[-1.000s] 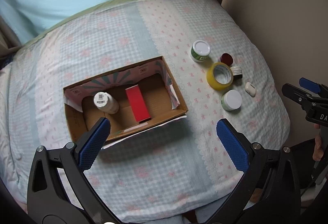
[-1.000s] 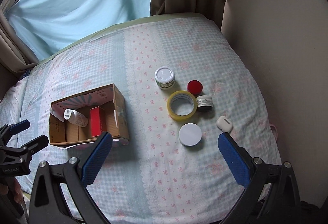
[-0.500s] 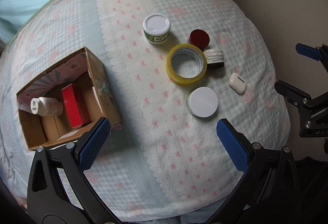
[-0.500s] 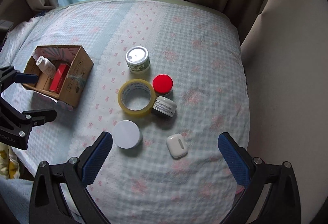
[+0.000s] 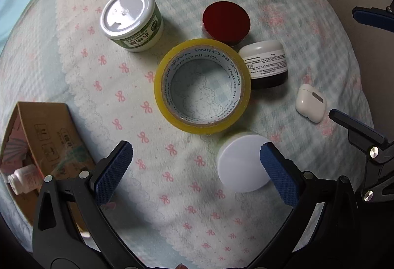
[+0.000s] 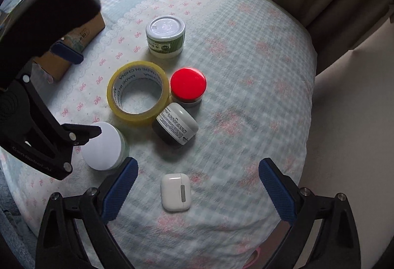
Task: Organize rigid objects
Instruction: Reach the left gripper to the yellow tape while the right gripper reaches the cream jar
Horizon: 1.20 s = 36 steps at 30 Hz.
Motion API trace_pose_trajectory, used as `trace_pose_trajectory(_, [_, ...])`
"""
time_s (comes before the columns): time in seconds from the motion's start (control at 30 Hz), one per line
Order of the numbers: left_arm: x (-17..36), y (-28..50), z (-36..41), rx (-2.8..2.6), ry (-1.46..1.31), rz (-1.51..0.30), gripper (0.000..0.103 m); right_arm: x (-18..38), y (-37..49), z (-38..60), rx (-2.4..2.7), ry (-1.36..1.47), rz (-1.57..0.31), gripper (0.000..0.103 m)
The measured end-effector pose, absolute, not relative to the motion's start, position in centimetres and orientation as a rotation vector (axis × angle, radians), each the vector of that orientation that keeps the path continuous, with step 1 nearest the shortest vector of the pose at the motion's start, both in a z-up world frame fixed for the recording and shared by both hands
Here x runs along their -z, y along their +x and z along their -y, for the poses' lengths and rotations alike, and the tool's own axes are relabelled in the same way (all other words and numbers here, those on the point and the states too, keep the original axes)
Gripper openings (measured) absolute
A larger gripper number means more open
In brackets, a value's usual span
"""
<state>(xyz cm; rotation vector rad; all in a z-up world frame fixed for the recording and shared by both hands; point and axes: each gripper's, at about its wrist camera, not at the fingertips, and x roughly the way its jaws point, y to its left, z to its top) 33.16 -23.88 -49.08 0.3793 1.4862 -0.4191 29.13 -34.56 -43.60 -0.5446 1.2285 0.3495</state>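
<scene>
While both claws hang wide and empty over the bed, right claw begins closing astride the earbud case; left claw nears the white lid.

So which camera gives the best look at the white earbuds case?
The right wrist view: the earbuds case lies whole and close between the right gripper fingers, whose jaws are closing without touching it. The left wrist view shows it smaller, near the right edge.
</scene>
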Motion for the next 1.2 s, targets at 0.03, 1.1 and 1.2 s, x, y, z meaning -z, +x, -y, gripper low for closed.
trace_pose_trajectory(0.03, [49.7, 33.4, 24.0, 0.422, 0.387, -1.485, 0.103, 44.3, 29.4, 34.3, -0.365, -0.563, -1.23, 0.096])
trace_pose_trajectory(1.1, [54.4, 34.2, 27.3, 0.715, 0.616, -1.222, 0.096, 52.8, 27.0, 31.0, -0.721, -0.953, -0.987, 0.052])
trace_pose_trajectory(1.2, [54.3, 34.1, 27.7, 0.711, 0.631, -1.217, 0.096, 52.6, 26.8, 31.4, -0.704, -0.928, -1.003, 0.052])
